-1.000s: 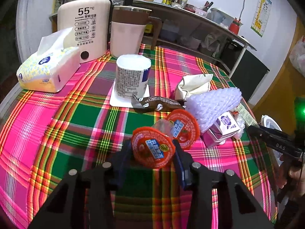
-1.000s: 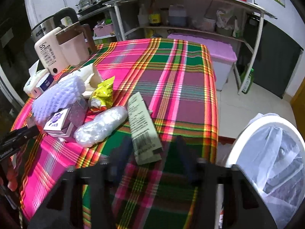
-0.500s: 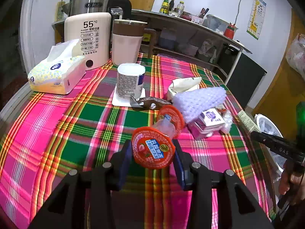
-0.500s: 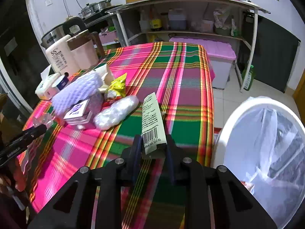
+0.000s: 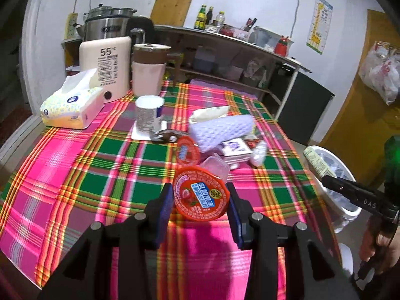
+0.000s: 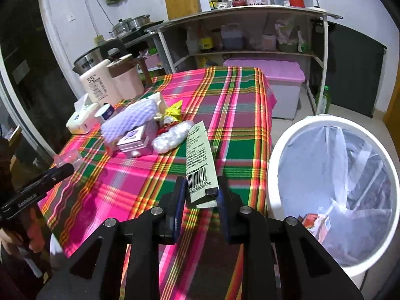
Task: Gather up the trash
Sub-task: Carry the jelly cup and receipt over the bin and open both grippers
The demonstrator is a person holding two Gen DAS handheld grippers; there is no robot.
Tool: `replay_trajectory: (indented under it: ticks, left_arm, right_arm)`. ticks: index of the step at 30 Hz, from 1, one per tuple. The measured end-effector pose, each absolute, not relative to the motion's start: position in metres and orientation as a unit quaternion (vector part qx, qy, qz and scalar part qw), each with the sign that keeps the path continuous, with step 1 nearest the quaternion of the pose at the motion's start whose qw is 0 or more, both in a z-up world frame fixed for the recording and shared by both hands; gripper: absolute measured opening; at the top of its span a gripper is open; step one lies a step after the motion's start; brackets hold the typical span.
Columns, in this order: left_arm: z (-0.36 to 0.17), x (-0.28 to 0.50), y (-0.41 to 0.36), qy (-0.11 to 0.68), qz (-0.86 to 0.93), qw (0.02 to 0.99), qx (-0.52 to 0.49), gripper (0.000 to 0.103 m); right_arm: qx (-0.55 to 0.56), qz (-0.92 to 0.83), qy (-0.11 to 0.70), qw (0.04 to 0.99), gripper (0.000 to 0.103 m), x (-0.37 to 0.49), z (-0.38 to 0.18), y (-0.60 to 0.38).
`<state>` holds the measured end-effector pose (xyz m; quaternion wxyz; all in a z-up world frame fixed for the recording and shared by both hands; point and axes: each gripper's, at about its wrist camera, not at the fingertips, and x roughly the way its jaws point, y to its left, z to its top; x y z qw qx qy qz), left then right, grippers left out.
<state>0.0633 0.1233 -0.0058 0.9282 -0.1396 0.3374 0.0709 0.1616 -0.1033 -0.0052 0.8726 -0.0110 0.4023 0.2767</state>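
My left gripper is shut on a jelly cup with a red foil lid and holds it above the plaid table. A second red-lidded cup lies on the cloth beyond it. My right gripper is shut on a pale green wrapper with a barcode and holds it above the table's near edge, just left of the white trash bin. A trash pile sits mid-table: purple foam netting, a small carton, a clear plastic wad, a yellow wrapper.
A tissue pack, a white kettle base, a pink jug and a paper cup on a coaster stand at the table's far left. The bin's liner holds a red carton. Shelves and a pink-lidded box stand behind.
The right gripper closed on the green wrapper and lifted it off the cloth. Both grippers rose and drew back from the table; the left keeps its cup.
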Motion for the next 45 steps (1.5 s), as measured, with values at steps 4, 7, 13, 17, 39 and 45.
replay_trajectory:
  ticks: [4, 7, 13, 17, 39, 45]
  left_arm:
    - [0.001, 0.059, 0.108, 0.332, 0.054, 0.932, -0.135, 0.043]
    - [0.004, 0.059, 0.096, 0.331, 0.041, 0.934, -0.131, 0.043]
    - [0.01, 0.06, 0.075, 0.329, 0.017, 0.936, -0.126, 0.043]
    - [0.013, 0.06, 0.063, 0.328, 0.003, 0.937, -0.122, 0.043]
    - [0.022, 0.097, -0.012, 0.334, -0.076, 0.936, -0.076, 0.043]
    - [0.022, 0.112, -0.033, 0.338, -0.096, 0.934, -0.065, 0.043]
  right_arm:
    - [-0.008, 0.279, 0.393, 0.876, 0.025, 0.148, 0.004, -0.111]
    - [-0.007, 0.278, 0.388, 0.879, 0.025, 0.14, 0.008, -0.114]
    - [-0.004, 0.274, 0.38, 0.884, 0.025, 0.126, 0.015, -0.124]
    - [-0.005, 0.266, 0.376, 0.888, 0.025, 0.12, 0.017, -0.131]
    - [0.026, 0.212, 0.369, 0.904, 0.025, 0.119, 0.02, -0.194]
    - [0.035, 0.194, 0.372, 0.907, 0.025, 0.125, 0.016, -0.211]
